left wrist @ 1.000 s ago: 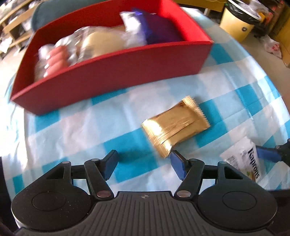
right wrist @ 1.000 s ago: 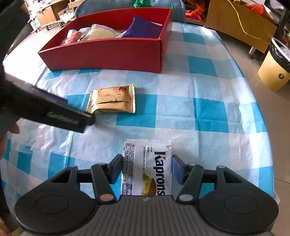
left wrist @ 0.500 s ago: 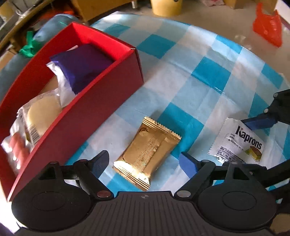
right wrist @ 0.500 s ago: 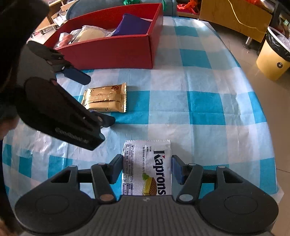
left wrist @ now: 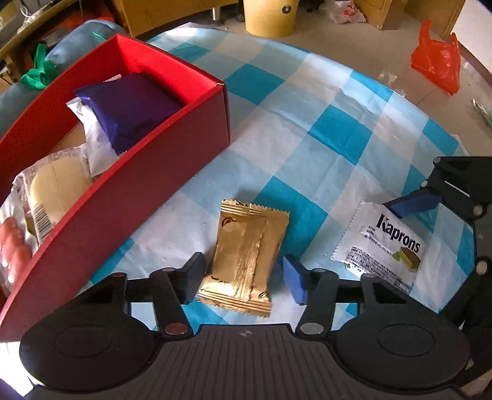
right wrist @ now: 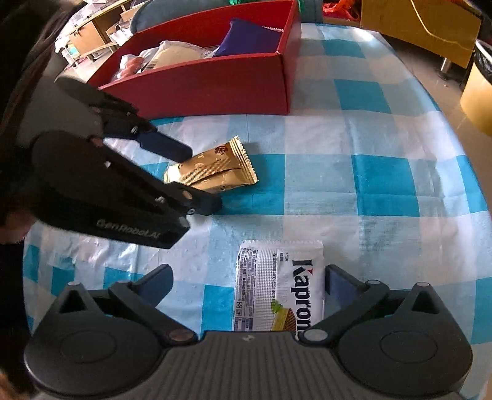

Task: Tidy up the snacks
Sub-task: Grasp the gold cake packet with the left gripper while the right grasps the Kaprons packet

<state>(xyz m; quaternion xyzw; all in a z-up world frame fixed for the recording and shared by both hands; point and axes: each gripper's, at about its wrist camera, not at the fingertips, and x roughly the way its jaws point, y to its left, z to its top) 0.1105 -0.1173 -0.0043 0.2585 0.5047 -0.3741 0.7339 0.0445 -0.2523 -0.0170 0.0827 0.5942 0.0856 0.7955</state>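
The red box (left wrist: 129, 197) stood on the checked cloth (left wrist: 307, 147) covering the surface, and it served as the landmark for everything else. Inside it lay a purple packet (left wrist: 129, 110) at the end nearest the box's open corner, then a white wrapper (left wrist: 92, 135), a pale round cake in clear film (left wrist: 52, 187) and some pink sausages (left wrist: 12, 246) toward the far end.

Just in front of the box's long wall, apart from it, lay the gold packet (left wrist: 246, 255) flat on the cloth. The left hand-held gripper (left wrist: 243, 277) stood over it with a finger on each side; its jaws had just been closing, yet a narrow gap showed between each pad and the wrapper, so nothing was gripped.

Farther from the box, beyond the gold packet, lay the white wafer packet (right wrist: 279, 286) printed "Kaprons", also flat. The right hand-held gripper (right wrist: 246, 286) straddled it, its jaws having just opened wide: one pad sat just beside the packet's edge, the other stood well clear of it. The packet was not held.

Off the surface, past the box's end, a yellow bin (left wrist: 270, 15) and an orange bag (left wrist: 436, 61) sat on the floor.
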